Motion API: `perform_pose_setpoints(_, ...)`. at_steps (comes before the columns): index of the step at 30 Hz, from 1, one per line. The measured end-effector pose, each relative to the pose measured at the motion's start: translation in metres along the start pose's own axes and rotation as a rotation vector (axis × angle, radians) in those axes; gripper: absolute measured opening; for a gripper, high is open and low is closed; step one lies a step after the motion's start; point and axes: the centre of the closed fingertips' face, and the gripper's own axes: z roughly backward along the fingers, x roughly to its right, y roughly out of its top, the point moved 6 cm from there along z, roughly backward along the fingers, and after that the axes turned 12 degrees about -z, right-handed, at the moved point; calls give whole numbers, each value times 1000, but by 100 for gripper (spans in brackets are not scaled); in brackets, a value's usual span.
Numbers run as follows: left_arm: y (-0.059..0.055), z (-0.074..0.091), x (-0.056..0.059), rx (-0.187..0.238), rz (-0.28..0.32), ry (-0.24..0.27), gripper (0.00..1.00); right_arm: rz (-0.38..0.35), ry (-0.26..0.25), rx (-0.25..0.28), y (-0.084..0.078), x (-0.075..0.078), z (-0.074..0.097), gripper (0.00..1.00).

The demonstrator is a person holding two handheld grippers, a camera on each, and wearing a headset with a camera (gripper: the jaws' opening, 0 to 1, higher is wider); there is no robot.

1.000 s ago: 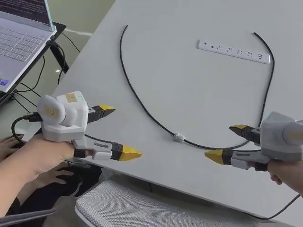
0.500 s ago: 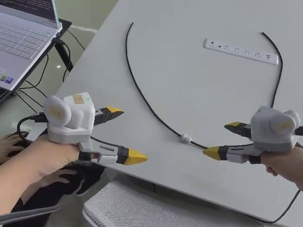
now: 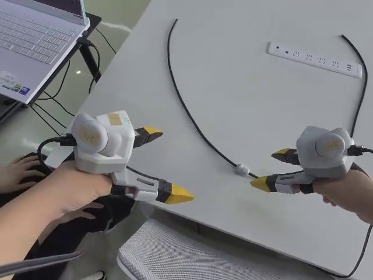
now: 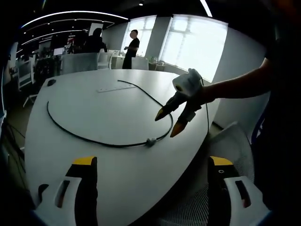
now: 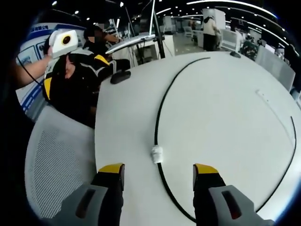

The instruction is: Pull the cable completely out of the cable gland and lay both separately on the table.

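A long black cable [image 3: 192,119] curves across the white table [image 3: 245,99], threaded through a small white cable gland [image 3: 242,170] near the front edge. The gland [image 5: 156,154] lies just ahead of my right gripper [image 5: 158,170], between its open jaws' line. The right gripper [image 3: 274,169] stands open close to the gland's right side, touching nothing. My left gripper [image 3: 166,163] is open at the table's front left edge, well apart from the gland [image 4: 151,141] and the cable [image 4: 94,137]. In the left gripper view the right gripper [image 4: 169,121] hovers beside the gland.
A white power strip [image 3: 313,58] lies at the back right of the table. A laptop [image 3: 41,41] stands on a stand to the left, off the table. A mesh chair [image 3: 186,256] sits below the front edge. Another person's hand [image 3: 17,172] is at the left.
My right gripper has moved left toward the gland. The head camera has shifted, so the whole scene sits further right. The left gripper stays open near the front edge.
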Motion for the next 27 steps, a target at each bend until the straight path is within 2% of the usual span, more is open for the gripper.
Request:
perform_pose_setpoints(13, -13, -5, -7, -48, -26, -15, 99, 65, 11, -97, 2, -2, -26, 46)
perform_pose_setpoints(19, -17, -6, -15, -53, -12, -10, 98, 106, 11, -139, 3, 0, -36, 41)
perform_pose_setpoints(22, -17, -5, -17, -46, -7, -2, 98, 123, 10, -150, 4, 0, -39, 35)
perform_pose_setpoints(27, -21, -6, -18, -65, -20, -5, 98, 142, 10, -176, 4, 1, -41, 25)
